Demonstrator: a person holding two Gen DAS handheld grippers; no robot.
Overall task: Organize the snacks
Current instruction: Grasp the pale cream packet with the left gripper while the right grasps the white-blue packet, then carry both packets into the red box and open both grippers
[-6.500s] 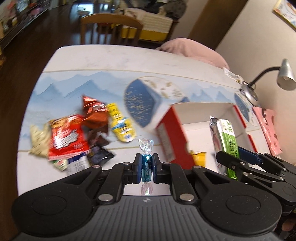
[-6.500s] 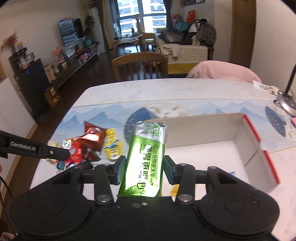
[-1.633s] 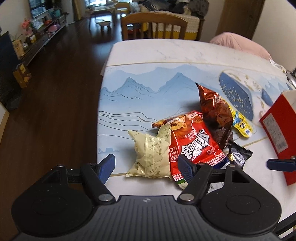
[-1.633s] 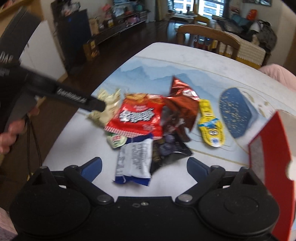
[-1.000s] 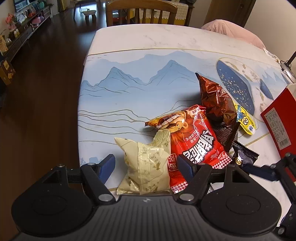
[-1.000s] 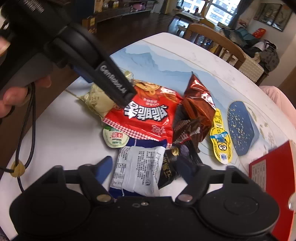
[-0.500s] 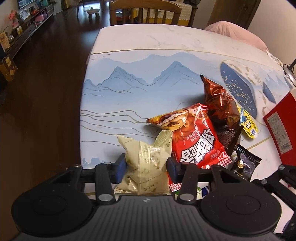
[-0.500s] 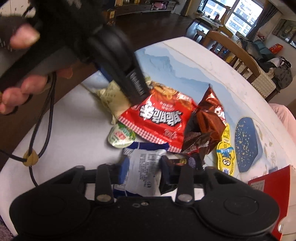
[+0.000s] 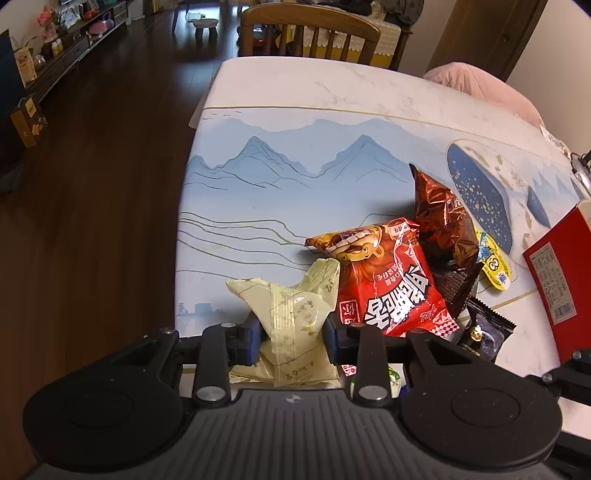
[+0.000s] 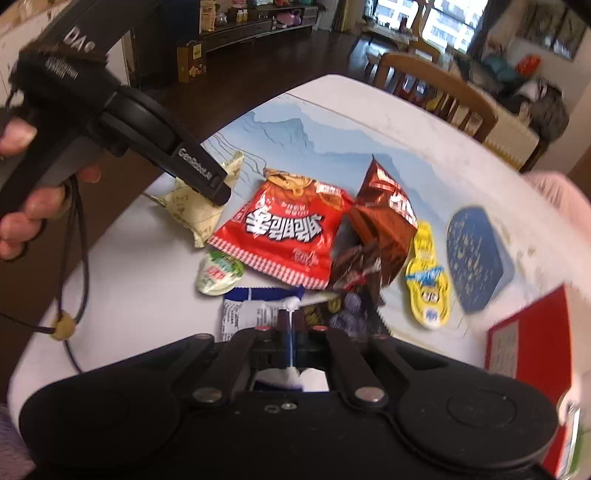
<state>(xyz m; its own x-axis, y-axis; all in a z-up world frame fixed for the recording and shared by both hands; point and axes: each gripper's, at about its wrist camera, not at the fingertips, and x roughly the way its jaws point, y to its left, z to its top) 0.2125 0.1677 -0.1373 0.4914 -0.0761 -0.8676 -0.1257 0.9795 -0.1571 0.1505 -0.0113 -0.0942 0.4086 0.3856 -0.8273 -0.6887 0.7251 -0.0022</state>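
Note:
My left gripper (image 9: 291,334) is shut on a cream snack packet (image 9: 291,314), seen in the right wrist view (image 10: 195,206) at the pile's left end. My right gripper (image 10: 291,321) is shut on a white and blue packet (image 10: 255,310), pinching it thin between the fingertips. Beside them on the table lie a red snack bag (image 9: 388,280) (image 10: 284,232), a brown foil bag (image 9: 443,218) (image 10: 380,218), a dark packet (image 9: 484,336), a yellow minion packet (image 10: 428,284) and a small green-lidded cup (image 10: 218,273).
The red box (image 9: 554,273) (image 10: 524,354) stands at the right. The table's left edge (image 9: 181,229) drops to a dark wood floor. A wooden chair (image 9: 310,33) stands at the far end. A pink cushion (image 9: 480,85) is at the far right.
Both grippers went from wide open to shut: the left closed on the cream packet, the right closed on the white and blue packet.

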